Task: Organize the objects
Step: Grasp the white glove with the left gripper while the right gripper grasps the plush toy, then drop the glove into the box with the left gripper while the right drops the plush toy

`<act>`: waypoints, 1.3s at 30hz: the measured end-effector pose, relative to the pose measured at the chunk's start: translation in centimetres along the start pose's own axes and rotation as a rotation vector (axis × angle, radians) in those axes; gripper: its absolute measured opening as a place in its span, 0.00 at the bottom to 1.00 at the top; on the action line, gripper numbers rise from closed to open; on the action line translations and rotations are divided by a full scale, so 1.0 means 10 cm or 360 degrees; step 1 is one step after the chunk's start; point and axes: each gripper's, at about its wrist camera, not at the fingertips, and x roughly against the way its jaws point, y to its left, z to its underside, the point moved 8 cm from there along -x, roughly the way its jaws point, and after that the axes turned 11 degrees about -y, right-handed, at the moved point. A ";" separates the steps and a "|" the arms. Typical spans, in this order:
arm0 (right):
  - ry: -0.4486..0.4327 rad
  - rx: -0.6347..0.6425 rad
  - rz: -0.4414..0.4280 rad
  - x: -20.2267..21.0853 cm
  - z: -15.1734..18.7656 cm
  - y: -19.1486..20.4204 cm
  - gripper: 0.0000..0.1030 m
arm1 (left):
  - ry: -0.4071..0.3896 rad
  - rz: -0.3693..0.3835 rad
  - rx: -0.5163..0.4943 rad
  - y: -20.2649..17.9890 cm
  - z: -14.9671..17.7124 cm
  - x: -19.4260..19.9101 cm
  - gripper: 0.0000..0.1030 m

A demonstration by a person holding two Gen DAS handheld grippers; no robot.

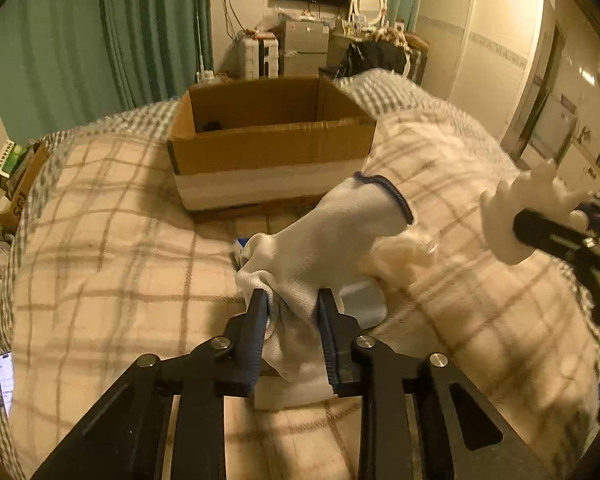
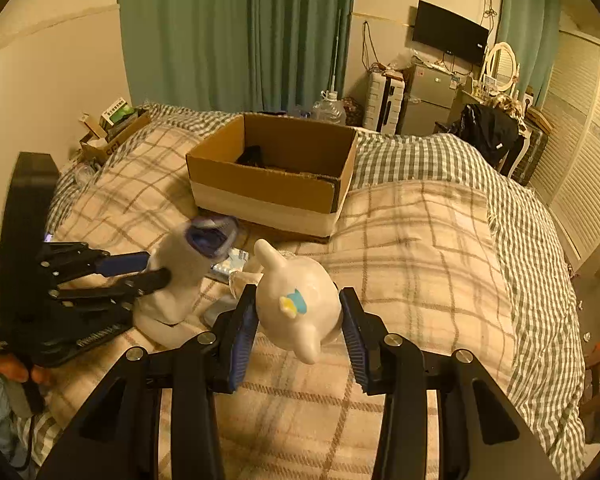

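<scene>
My left gripper [image 1: 292, 300] is clamped on a white knitted sock with a dark blue cuff [image 1: 332, 232]; the cloth bunches between the two black fingers and the cuff end sticks up and away from me, lifted off the bedding. My right gripper [image 2: 298, 312] pinches a glossy white ceramic animal figure with a yellow and blue mark on its side [image 2: 296, 300] — both blue pads press its round body, and its legs and snout poke out past the fingers. Under the sock, on the beige plaid quilt [image 1: 120, 240], lie a few small pale things too blurred to name. Straight ahead on the quilt sits an open brown cardboard box with a white band round its base [image 1: 268, 148], something small and dark inside it. Behind the bed hang green curtains [image 2: 236, 32].
</scene>
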 end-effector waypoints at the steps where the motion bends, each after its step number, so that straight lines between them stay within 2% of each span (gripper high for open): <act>1: -0.0014 0.0009 0.0004 0.04 -0.03 0.00 0.39 | -0.0021 0.0000 -0.0001 -0.01 -0.05 0.05 0.22; 7: -0.0120 0.0075 0.0042 0.28 -0.35 0.00 0.39 | -0.0211 0.0035 0.0007 0.09 -0.65 0.51 0.20; 12: -0.0274 0.0159 0.0060 0.45 -0.98 -0.02 0.39 | -0.0396 -0.0009 -0.0007 0.22 -1.40 0.81 0.17; 13: -0.0298 0.0166 0.0058 0.46 -1.11 -0.03 0.39 | -0.0419 -0.0006 -0.0004 0.24 -1.54 0.83 0.10; 17: -0.0363 0.0166 -0.0014 0.36 -1.65 -0.03 0.39 | -0.0472 0.0010 0.0011 0.28 -2.01 0.79 0.09; 22: -0.0328 0.0145 -0.0065 -0.13 -2.17 -0.03 0.39 | -0.0457 0.0002 -0.0022 0.27 -2.41 0.36 0.08; 26: -0.0213 0.0093 -0.0091 -0.74 -2.28 -0.09 0.39 | -0.0382 -0.0023 0.0024 0.39 -2.50 -0.15 0.08; 29: -0.0116 0.0078 -0.0098 -1.21 -2.23 -0.11 0.39 | -0.0281 -0.0030 0.0047 0.52 -2.41 -0.59 0.08; 35: 0.0092 0.0030 -0.0150 -2.05 -1.78 -0.11 0.39 | -0.0080 -0.0043 0.0067 0.76 -2.01 -1.36 0.08; 39: 0.0178 -0.0015 -0.0186 -2.47 -1.50 -0.10 0.39 | 0.0007 -0.0039 0.0040 0.77 -1.74 -1.67 0.08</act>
